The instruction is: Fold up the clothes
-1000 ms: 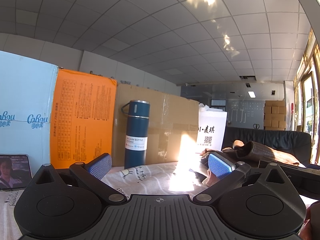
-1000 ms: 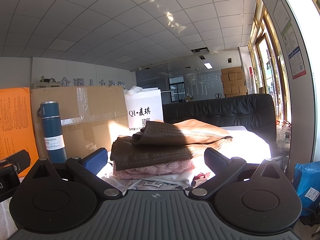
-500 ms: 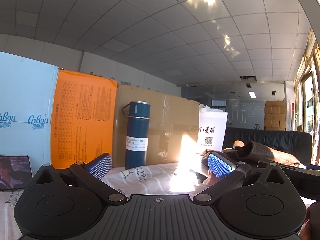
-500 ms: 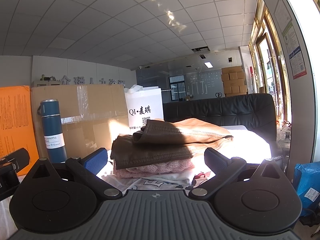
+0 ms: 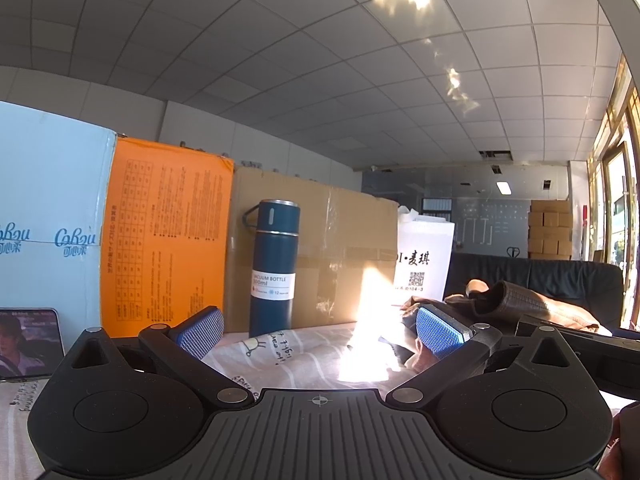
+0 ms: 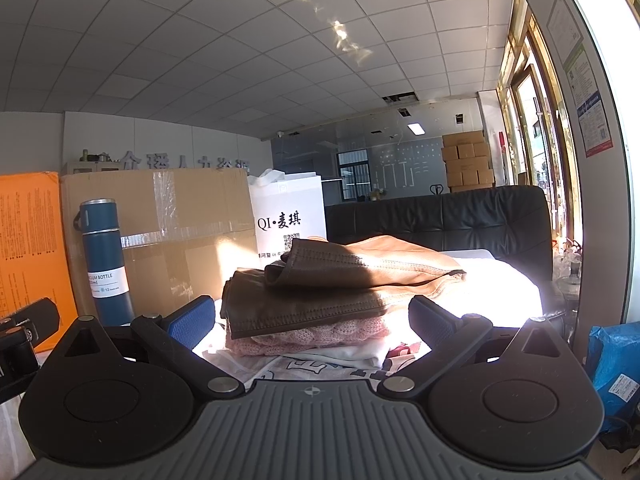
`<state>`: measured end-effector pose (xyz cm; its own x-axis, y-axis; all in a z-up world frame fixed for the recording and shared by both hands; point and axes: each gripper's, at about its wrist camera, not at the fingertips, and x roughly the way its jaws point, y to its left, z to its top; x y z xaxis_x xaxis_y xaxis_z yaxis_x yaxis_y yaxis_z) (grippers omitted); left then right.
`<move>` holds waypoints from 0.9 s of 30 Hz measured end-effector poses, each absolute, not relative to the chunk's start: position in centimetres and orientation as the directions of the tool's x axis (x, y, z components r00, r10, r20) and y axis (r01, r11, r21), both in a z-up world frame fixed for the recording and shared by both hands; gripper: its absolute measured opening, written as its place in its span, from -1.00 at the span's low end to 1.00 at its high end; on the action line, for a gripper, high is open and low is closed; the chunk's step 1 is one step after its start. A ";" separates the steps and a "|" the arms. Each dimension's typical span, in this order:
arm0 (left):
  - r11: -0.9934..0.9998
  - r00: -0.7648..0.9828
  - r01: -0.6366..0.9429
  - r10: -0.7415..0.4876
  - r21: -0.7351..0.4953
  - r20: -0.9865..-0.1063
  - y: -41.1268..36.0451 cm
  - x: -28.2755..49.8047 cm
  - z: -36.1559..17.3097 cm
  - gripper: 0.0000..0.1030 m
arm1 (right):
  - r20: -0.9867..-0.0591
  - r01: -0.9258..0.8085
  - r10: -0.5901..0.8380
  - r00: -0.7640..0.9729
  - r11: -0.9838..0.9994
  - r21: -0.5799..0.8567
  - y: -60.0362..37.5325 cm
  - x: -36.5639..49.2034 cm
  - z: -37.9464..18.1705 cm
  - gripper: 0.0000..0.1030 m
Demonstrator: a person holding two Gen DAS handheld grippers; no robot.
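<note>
Jaws apart on both grippers, white bag [image 6: 289, 216] stuffed with white material

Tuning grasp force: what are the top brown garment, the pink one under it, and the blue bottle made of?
Brown garment: looks like leather or faux leather, smooth with a slight sheen, stitched seams, stiff folds. Pink garment: chunky knit, probably wool or acrylic; cable texture shows. Blue bottle: likely matte-coated metal, bare steel rim, paper label reading "vacuum bottle".
</note>
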<state>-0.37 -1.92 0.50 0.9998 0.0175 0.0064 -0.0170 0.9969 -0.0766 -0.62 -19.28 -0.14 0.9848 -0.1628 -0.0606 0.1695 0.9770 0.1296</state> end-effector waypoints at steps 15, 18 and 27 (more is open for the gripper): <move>0.997 1.000 -0.016 0.017 -0.075 0.006 -1.9 -0.4 0.5 1.00 | -0.077 0.175 -0.166 0.983 0.976 0.128 -19.3 -0.3 -0.2 1.00; 0.997 1.000 -0.016 0.017 -0.075 0.005 -1.9 -0.3 0.5 1.00 | -0.078 0.175 -0.167 0.983 0.976 0.127 -19.3 -0.3 -0.2 1.00; 0.997 1.000 -0.016 0.016 -0.077 0.006 -1.9 -0.3 0.4 1.00 | -0.077 0.176 -0.167 0.983 0.976 0.129 -19.3 -0.3 -0.2 1.00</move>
